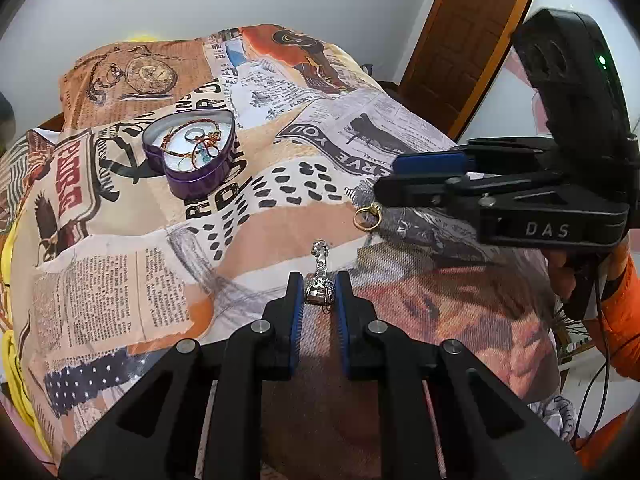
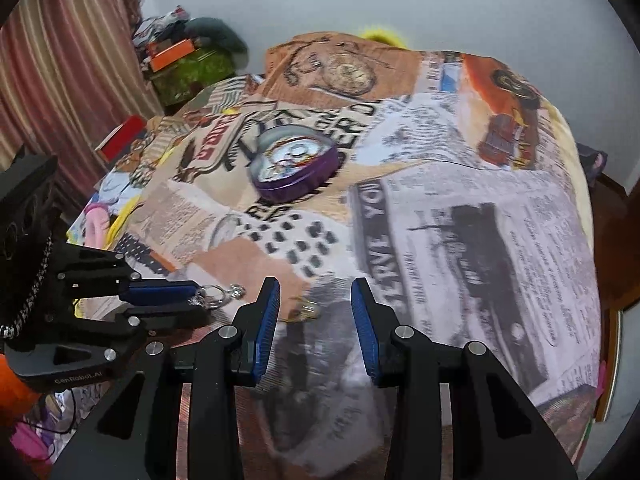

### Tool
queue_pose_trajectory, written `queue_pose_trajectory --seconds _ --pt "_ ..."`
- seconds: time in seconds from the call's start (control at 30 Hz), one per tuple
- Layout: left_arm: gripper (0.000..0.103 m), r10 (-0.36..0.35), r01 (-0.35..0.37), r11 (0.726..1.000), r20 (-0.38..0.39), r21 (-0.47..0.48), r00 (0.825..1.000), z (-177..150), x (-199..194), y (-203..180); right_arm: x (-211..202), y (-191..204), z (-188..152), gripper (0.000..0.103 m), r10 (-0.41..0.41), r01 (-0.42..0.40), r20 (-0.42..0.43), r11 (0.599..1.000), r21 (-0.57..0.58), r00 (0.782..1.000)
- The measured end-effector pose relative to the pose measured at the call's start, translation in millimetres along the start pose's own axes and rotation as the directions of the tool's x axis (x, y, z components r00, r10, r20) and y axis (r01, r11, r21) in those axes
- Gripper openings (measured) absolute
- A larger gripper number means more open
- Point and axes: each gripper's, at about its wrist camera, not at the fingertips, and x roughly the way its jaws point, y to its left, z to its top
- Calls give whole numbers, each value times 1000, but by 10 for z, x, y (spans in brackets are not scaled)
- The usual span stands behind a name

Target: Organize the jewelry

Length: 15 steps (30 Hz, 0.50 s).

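Note:
My left gripper (image 1: 319, 290) is shut on a silver ring (image 1: 320, 280) just above the printed cloth; the same ring shows in the right wrist view (image 2: 218, 295) between the left gripper's blue pads. A gold ring (image 1: 366, 216) lies on the cloth, just under the right gripper's fingers; in the right wrist view it is blurred (image 2: 304, 309). My right gripper (image 2: 314, 312) is open and empty above it. A purple heart-shaped tin (image 1: 192, 152) holds several rings and a chain, at the far left; it also shows in the right wrist view (image 2: 294, 170).
The newspaper-print cloth (image 1: 280, 128) covers a mounded bed. A wooden door (image 1: 460, 40) stands at the back right. Striped curtains (image 2: 60, 60) and a cluttered shelf (image 2: 180, 56) are at the left in the right wrist view.

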Motion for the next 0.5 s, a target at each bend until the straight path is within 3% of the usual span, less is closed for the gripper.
queue_pose_trajectory --seconds 0.27,0.5 --pt "14 9 -10 999 8 32 1000 -65 -25 19 298 264 60 34 68 -74 -85 994 -81 994" --pt "19 17 -17 999 9 30 1000 -129 -51 67 374 380 48 33 20 -38 -113 985 -166 993"
